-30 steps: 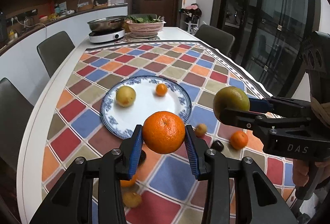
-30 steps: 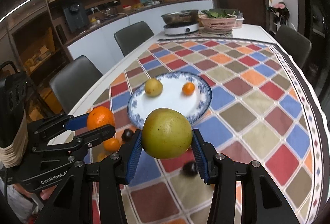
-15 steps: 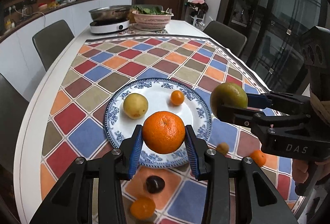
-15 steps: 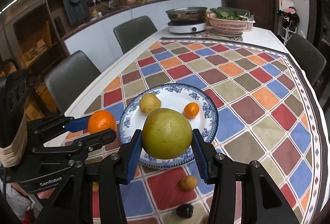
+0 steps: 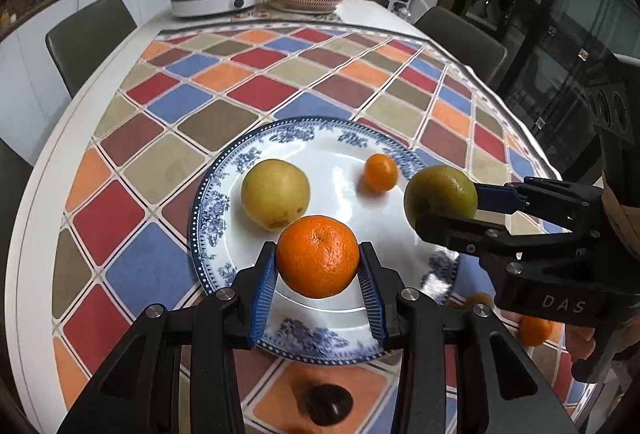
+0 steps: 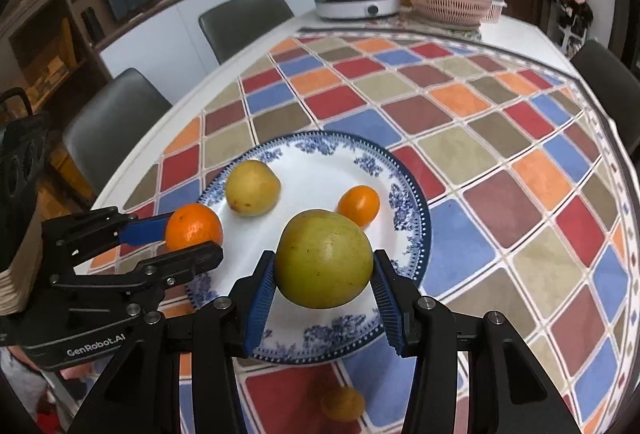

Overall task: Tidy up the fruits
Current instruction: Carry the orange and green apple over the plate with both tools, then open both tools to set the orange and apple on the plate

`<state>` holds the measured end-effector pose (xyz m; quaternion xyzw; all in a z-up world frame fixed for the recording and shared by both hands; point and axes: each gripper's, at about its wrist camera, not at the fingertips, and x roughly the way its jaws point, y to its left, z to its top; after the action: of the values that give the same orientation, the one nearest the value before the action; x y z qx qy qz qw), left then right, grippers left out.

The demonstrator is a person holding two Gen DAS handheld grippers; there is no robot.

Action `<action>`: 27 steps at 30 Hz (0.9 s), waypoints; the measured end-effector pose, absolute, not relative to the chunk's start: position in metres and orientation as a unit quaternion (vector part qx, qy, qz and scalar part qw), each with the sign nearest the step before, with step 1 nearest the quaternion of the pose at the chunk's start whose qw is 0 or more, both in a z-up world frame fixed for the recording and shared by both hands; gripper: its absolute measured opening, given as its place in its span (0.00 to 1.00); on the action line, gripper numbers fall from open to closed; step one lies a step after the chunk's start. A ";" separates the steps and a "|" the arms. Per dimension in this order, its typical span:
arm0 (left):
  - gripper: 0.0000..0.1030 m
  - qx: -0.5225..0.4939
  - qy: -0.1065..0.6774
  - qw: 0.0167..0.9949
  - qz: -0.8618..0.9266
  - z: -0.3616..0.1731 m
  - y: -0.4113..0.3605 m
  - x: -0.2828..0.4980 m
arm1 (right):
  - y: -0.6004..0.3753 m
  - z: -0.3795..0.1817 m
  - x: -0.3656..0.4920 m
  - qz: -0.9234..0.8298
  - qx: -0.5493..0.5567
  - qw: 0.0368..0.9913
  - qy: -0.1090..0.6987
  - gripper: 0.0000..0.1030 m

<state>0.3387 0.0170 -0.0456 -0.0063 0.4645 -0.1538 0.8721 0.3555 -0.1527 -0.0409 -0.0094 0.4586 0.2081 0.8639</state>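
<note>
over the plate (image 5: 208, 202) | left hand-held gripper (image 5: 318, 274) clamps glossy orange mandarin (image 5: 318, 256) | right hand-held gripper (image 6: 324, 284) clamps yellow-green, possibly citrus, fruit (image 6: 324, 258)

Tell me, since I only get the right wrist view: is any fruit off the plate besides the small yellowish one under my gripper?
Observer: Yes. The left wrist view shows a dark fruit on an orange tile, just short of the near rim of the plate.
Operator: Anything else?
Observer: A small orange lies on the cloth to the right of the plate. It is partly hidden behind the right gripper, which holds the green fruit.
Operator: Is the left gripper's fruit clamped on both sides?
Observer: Yes. In the left gripper, both blue pads press the big orange between the jaws.
</note>
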 end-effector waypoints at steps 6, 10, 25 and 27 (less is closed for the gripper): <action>0.38 -0.001 0.487 0.861 -0.144 -0.060 0.018 0.353 | -0.146 -0.059 0.372 0.203 -0.010 0.851 0.484 0.47; 0.38 -0.001 0.495 0.857 -0.140 -0.067 0.020 0.360 | -0.144 -0.069 0.378 0.197 -0.011 0.846 0.495 0.47; 0.40 -0.003 0.512 0.849 -0.134 -0.077 0.022 0.367 | -0.142 -0.073 0.385 0.194 -0.016 0.844 0.500 0.47; 0.46 0.000 0.510 0.850 -0.132 -0.074 0.022 0.366 | -0.143 -0.074 0.386 0.194 -0.010 0.843 0.502 0.47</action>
<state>0.3658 0.0219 -0.0736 0.0003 0.5097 -0.1320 0.8502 0.3857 -0.1435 -0.0739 -0.0104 0.5023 0.1943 0.8425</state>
